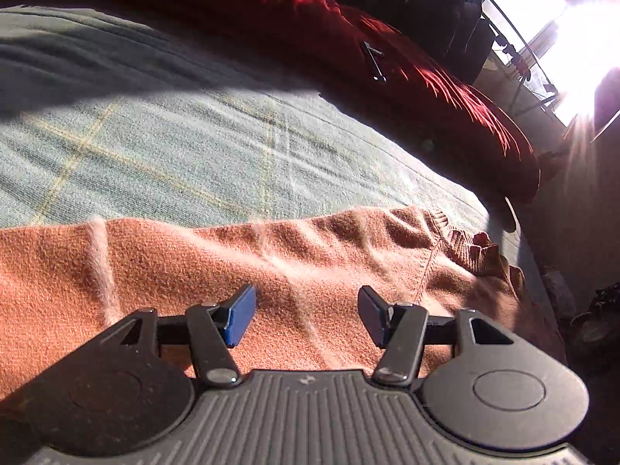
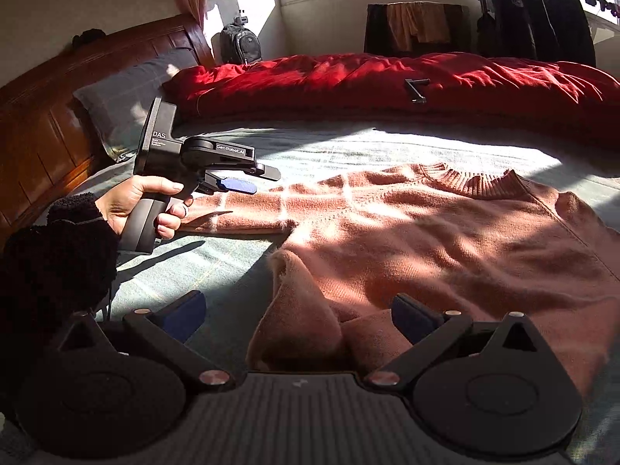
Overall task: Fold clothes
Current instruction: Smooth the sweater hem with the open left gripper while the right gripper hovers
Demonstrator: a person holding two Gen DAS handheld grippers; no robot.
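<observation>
Take the sweater [image 2: 445, 232] as your landmark: it lies spread flat on the grey-green bedspread [image 2: 329, 143], on the near side of the red duvet [image 2: 387, 77]. At its left, your left gripper [image 2: 236, 185] hovers just over the outstretched sleeve [image 2: 240, 213] with its blue pads well apart and nothing between them; the left wrist view confirms the gap. If you close there too high, you will likely pinch only fuzz or a single layer, and the sleeve would slide free or drag the body askew. Moving right, the hem corner [image 2: 294, 310] is already turned up into a loose hump between the wide-set fingers of your right gripper [image 2: 298, 316], which grips nothing; a shallow bite could let that flap slump and crease. The sweater's long axis runs from hem to collar [image 2: 472, 184], and the collar points toward the duvet.
</observation>
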